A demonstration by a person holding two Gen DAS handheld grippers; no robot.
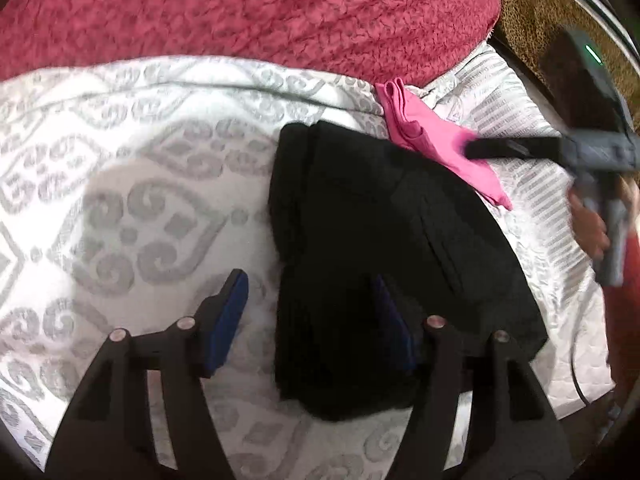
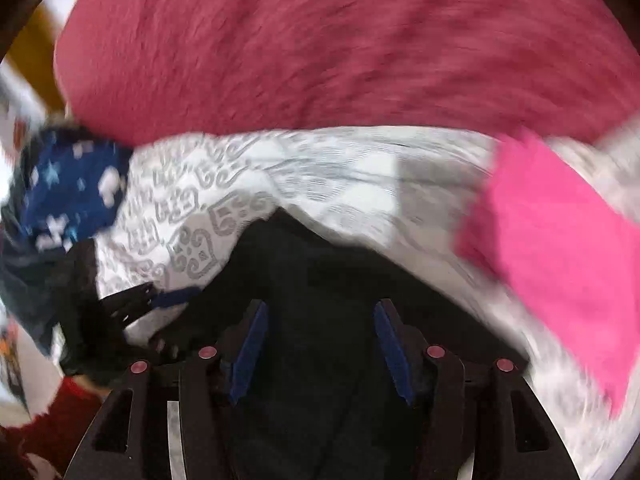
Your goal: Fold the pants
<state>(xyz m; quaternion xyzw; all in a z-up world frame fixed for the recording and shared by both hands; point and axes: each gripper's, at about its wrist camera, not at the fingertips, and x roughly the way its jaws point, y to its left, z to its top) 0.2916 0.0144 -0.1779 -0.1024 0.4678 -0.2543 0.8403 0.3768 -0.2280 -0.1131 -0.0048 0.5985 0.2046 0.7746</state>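
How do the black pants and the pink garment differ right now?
The black pants form the larger bundle, lying in the middle of the patterned white cover; the pink garment is smaller and lies at their far edge, toward the red blanket. The pants look thick and layered; the pink garment looks thin and flat. Both lie folded on the cover, touching or overlapping at one corner.

Folded pants [image 1: 384, 264] lie on the mattress [image 1: 120, 208], a cloth [image 1: 432, 148] beside

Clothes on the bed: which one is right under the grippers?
The black pants. Both grippers hang over them, while the pink cloth lies off to one side.
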